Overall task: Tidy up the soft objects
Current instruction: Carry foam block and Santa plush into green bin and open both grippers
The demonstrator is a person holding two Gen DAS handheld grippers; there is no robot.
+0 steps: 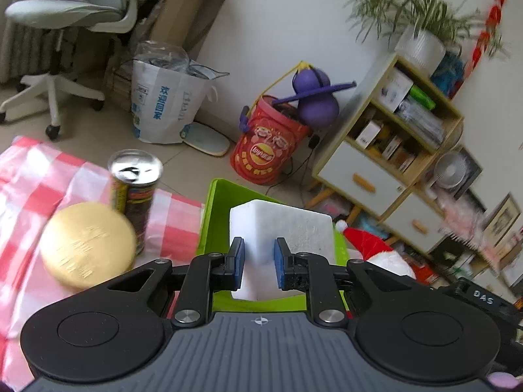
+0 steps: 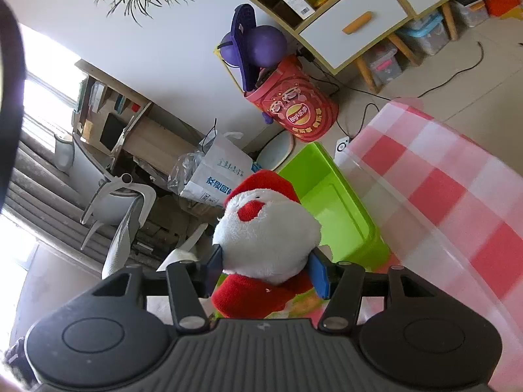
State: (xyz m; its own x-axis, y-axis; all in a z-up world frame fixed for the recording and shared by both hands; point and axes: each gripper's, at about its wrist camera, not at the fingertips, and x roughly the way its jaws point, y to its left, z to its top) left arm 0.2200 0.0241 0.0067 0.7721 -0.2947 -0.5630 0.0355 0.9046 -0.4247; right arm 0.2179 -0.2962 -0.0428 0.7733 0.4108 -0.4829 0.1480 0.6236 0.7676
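While the left tool [image 1: 259, 263] clenches a foam block [image 1: 281, 228], the right tool [image 2: 266, 269] grips a Santa plush [image 2: 266, 238].

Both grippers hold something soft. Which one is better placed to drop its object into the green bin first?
Left, probably. The left gripper holds the white foam block directly over the green bin. The right gripper holds the Santa plush beside the bin, not over it.

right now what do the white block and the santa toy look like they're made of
White block: likely foam, matte with a grainy, pitted surface. Santa toy: plush fabric, fuzzy white pile and red fleece-like cloth, bulging softly where it is pinched.
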